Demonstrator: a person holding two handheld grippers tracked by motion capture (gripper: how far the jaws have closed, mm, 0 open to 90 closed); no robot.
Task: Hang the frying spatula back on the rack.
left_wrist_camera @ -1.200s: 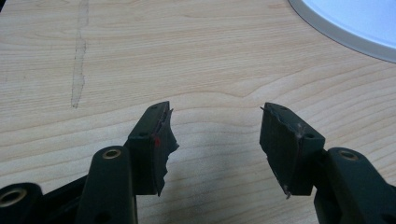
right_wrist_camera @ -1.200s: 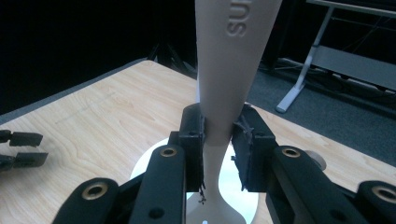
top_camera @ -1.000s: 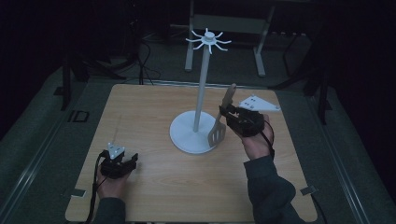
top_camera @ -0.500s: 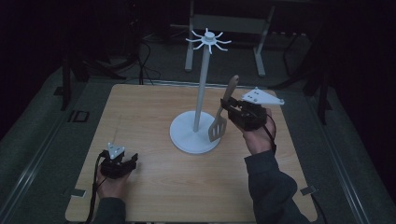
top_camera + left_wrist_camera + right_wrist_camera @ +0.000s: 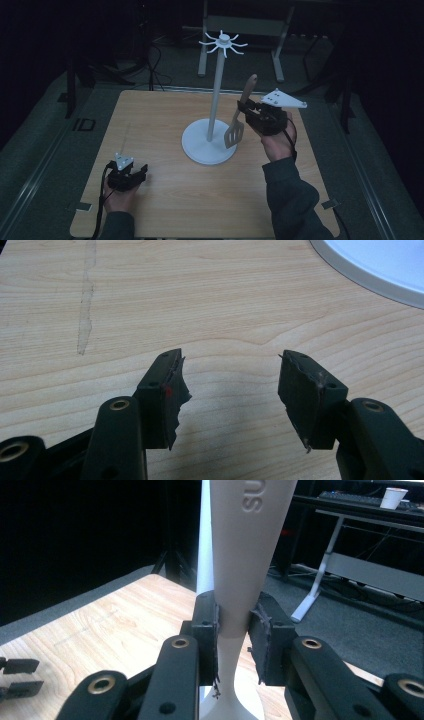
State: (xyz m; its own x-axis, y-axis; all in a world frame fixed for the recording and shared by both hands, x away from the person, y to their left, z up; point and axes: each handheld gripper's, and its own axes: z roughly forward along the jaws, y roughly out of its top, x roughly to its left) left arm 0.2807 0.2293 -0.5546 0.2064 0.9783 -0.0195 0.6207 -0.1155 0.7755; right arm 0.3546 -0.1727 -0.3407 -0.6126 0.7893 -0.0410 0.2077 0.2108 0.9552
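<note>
A slotted spatula [image 5: 235, 131] with a pale handle hangs nearly upright, head down, just right of the white stand's pole [image 5: 216, 95]. My right gripper [image 5: 243, 109] is shut on its handle from the right, above the table. In the right gripper view the handle [image 5: 250, 540] runs up between the pads of my right gripper [image 5: 235, 617], with the pole [image 5: 205, 540] close behind. The stand has a round base [image 5: 207, 145] and a crown of hooks [image 5: 223, 44] on top. My left gripper [image 5: 136, 172] rests low at the table's front left, jaws apart and empty [image 5: 230, 375].
The wooden table [image 5: 165, 115] is bare around the stand. The stand's base rim [image 5: 380, 265] lies ahead and right of the left gripper. Dark floor, cables and a desk frame [image 5: 240, 25] lie beyond the far edge.
My right gripper has lifted the spatula a little higher beside the pole. The left gripper has stayed where it was.
</note>
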